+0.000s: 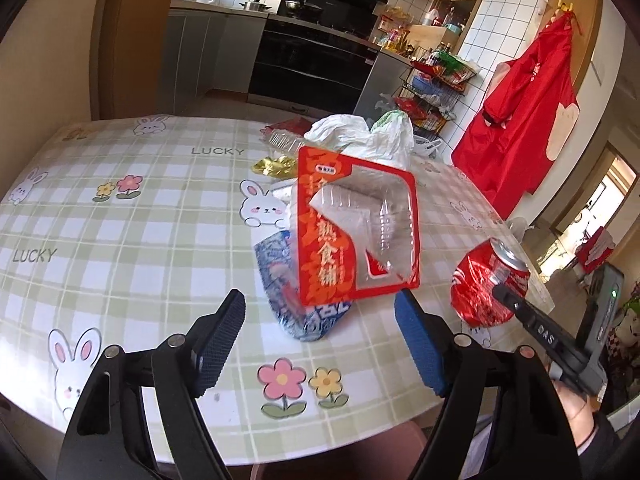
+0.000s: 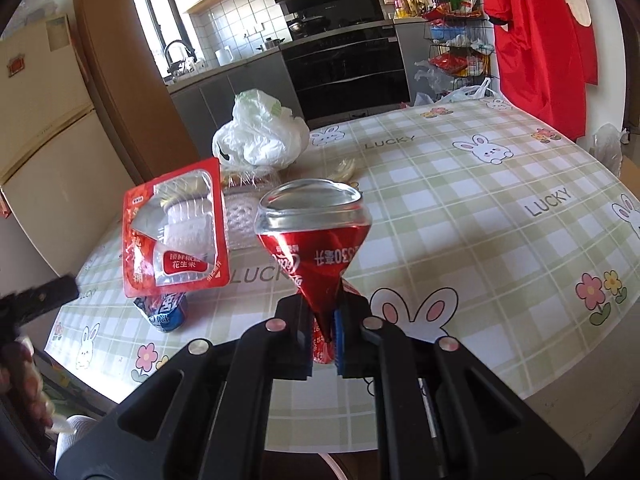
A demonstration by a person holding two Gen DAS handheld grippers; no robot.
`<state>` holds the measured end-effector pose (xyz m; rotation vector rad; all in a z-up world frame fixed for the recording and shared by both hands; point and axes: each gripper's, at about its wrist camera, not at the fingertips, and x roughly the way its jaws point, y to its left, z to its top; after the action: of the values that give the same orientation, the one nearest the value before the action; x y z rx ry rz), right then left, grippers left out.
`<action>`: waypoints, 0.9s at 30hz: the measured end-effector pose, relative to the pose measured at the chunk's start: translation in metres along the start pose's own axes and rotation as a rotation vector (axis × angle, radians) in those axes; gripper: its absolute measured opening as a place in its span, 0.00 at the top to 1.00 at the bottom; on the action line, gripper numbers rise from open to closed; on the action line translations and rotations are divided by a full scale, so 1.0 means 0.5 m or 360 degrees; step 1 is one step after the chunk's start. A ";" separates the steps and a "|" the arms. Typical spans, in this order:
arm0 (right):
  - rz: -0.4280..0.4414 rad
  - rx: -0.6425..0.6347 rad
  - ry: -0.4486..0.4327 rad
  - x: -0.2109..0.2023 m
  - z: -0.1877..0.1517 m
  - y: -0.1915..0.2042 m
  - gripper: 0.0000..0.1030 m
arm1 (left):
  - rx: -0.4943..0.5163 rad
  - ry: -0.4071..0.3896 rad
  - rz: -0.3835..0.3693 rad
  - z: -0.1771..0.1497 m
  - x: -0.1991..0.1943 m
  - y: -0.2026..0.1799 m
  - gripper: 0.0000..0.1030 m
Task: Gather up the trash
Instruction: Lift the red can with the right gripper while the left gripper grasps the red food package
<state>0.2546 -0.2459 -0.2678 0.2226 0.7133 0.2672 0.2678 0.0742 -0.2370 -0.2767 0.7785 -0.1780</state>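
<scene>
Right fingers clamp the crushed cola can; left fingers gape before the food tray.

The right gripper (image 2: 324, 340) pinches the red can (image 2: 316, 248), marked "330", above the worktop (image 2: 480, 216). The left gripper (image 1: 320, 340) stands apart, nearer the upright red-rimmed tray (image 1: 356, 224), printed "熟食铺" and "花生米", straight ahead.
</scene>
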 end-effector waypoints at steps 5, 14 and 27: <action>0.0031 0.0000 -0.0039 -0.025 0.012 0.003 0.89 | -0.0018 0.0025 -0.0025 0.054 0.083 -0.015 0.32; 0.0032 -0.0037 -0.0074 -0.048 0.019 0.002 0.89 | -0.0097 -0.0003 0.0052 0.129 0.157 0.008 0.45; 0.0025 -0.0014 -0.0073 -0.055 0.019 -0.010 0.89 | -0.0153 0.0083 0.0083 0.087 0.172 0.028 0.68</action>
<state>0.2421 -0.2601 -0.2454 0.2255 0.6653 0.2795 0.3597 0.0731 -0.2694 -0.3434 0.8468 -0.0990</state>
